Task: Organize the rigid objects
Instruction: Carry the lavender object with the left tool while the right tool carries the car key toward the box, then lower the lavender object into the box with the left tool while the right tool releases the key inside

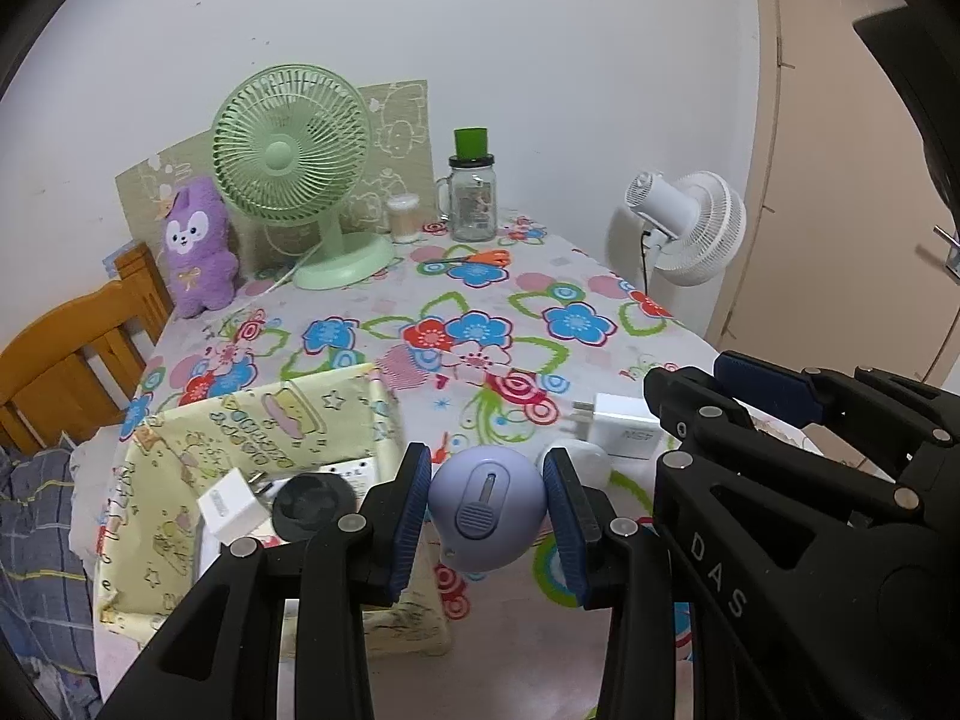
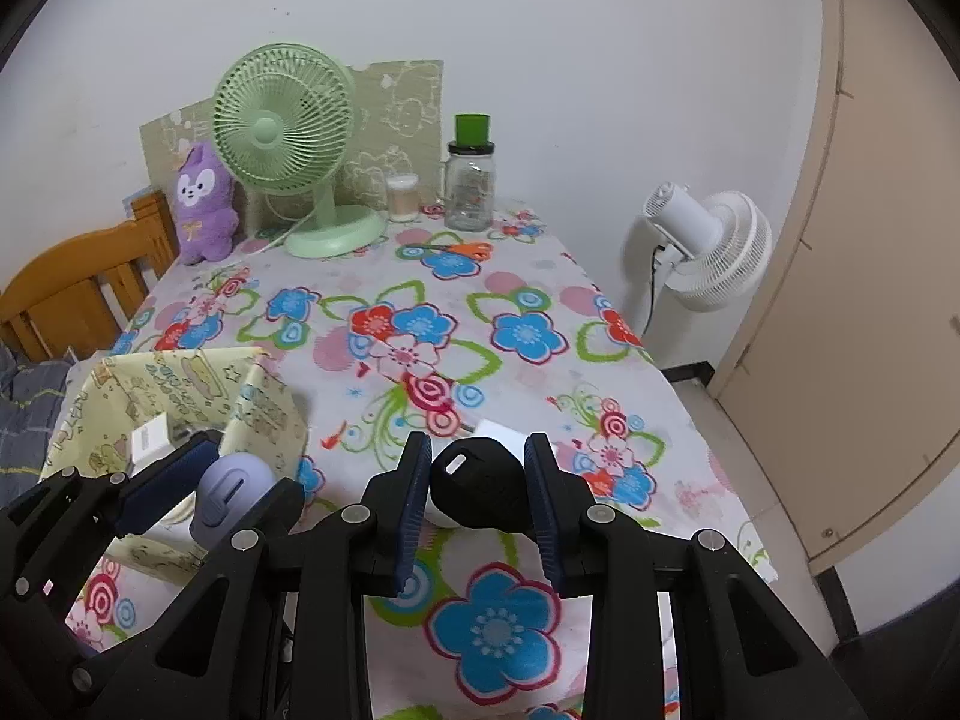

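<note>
My left gripper (image 1: 487, 513) is shut on a round lilac gadget (image 1: 487, 507) with a slider, held just right of the yellow fabric bin (image 1: 282, 420); it also shows in the right wrist view (image 2: 231, 495). The bin holds a white charger cube (image 1: 231, 507) and a black round item (image 1: 312, 504). My right gripper (image 2: 478, 480) is shut on a black rounded gadget (image 2: 480, 483) with a white mark, above the tablecloth. A white power adapter (image 1: 621, 426) and a white rounded object (image 1: 579, 459) lie on the table behind the left gripper.
A floral tablecloth (image 2: 510, 324) covers the table. At the back stand a green desk fan (image 2: 288, 150), a purple plush (image 2: 204, 204), a small jar (image 2: 402, 197), a glass jar with green cup (image 2: 470, 180) and orange scissors (image 2: 459, 250). A white fan (image 2: 708, 240) stands right; a wooden chair (image 2: 72, 294) left.
</note>
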Available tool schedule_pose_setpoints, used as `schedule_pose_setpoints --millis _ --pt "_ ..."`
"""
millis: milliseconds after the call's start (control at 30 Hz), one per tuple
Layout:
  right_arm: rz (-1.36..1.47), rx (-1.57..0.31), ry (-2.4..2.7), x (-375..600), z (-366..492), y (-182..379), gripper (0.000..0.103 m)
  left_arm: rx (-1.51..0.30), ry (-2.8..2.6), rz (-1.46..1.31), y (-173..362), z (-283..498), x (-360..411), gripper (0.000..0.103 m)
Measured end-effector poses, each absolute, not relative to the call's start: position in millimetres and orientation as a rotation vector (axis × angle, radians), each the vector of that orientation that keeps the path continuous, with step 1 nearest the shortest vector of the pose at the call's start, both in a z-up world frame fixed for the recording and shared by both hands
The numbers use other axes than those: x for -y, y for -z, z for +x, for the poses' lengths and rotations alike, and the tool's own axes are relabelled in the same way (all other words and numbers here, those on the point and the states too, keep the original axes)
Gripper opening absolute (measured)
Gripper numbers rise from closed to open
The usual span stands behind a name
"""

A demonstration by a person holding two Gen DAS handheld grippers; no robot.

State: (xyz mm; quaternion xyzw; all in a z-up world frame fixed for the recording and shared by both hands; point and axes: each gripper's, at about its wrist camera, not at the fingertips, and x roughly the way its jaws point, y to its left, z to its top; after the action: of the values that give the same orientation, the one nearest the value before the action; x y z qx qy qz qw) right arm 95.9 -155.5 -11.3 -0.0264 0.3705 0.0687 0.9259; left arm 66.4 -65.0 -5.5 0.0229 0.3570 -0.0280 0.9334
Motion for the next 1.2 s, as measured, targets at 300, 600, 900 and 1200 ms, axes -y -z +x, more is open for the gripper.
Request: schedule_pose_setpoints --millis 300,600,900,1200 --pt "-0.076 -0.756 -0.177 126.9 98.0 5.7 0.035 -0.736 0.04 0.037 4.7 67.3 38.1 0.04" --pt "-0.101 -0.762 -0.234 91.8 101.9 4.3 0.035 -0.745 0.002 0.006 6.9 68.0 8.3 0.04" --pt "-0.125 -0.772 -0.271 60.8 107.3 7.5 0.035 -0.758 -0.029 -0.01 11.1 69.3 -17.3 0.04" --pt "-0.15 -0.795 -0.297 31.7 113.6 16.6 0.035 -0.782 -0.055 -0.026 21.5 73.8 -41.8 0.04"
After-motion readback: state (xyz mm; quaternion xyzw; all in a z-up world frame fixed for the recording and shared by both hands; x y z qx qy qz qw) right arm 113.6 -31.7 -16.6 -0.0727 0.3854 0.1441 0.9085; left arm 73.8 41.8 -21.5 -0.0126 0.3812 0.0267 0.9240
